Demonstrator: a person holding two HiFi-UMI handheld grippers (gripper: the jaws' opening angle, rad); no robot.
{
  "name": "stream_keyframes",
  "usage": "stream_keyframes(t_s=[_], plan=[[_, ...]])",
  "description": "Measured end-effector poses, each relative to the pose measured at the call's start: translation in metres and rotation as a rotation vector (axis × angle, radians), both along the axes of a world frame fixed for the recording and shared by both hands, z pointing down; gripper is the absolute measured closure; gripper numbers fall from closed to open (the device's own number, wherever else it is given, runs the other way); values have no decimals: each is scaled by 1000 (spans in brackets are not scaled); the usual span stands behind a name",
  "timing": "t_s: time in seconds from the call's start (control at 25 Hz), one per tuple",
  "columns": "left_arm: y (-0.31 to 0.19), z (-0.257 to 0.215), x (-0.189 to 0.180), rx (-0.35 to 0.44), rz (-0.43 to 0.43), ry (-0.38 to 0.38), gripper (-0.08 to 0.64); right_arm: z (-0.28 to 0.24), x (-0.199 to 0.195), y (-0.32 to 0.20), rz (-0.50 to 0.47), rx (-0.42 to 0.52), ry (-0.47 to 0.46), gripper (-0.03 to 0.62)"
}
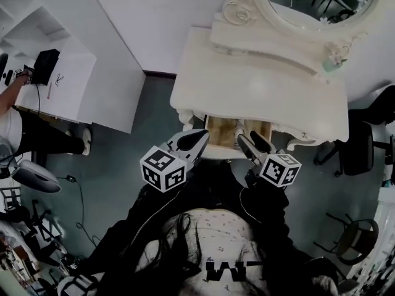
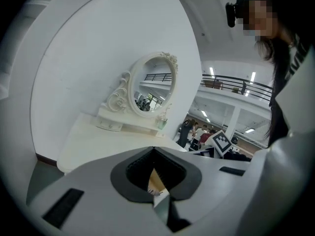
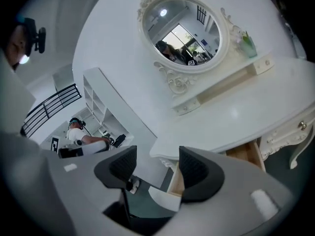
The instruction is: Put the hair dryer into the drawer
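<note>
Fig. Open drawer [image 1: 217, 128] at mid front edge of table [image 1: 259, 97]. At its front: left gripper [image 1: 200, 142] pinched closed, empty; right gripper [image 1: 252, 142] jaws apart, empty. In 3 views no hair dryer shows, poss. inside. If closing, push front squarely w/ both.

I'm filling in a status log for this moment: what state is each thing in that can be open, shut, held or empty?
Drawer: open, pulled out from under the table top.
Left gripper: shut, nothing held.
Right gripper: open, nothing between the jaws.
Hair dryer: not visible in any view.
</note>
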State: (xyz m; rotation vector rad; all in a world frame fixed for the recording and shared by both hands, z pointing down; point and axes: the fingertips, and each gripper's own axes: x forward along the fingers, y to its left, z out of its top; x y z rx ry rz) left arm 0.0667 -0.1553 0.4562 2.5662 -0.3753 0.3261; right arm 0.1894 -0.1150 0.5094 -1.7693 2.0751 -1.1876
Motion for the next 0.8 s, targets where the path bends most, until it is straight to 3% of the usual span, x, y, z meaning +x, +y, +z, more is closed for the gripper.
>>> stream_keyframes(t_s=[0.2, 0.48, 0.64, 0.8], plan=[[8, -1, 9, 7, 119, 27, 577, -35, -10, 12, 80, 87, 57, 319], [30, 2, 18, -9, 206, 49, 577, -52, -20, 34, 119, 101, 103, 356], [41, 4, 24, -13, 228, 50, 576, -58, -24, 44, 118, 104, 181, 470], [54, -1, 30, -4, 220, 57, 577, -62, -28, 56, 90, 118, 213, 525]])
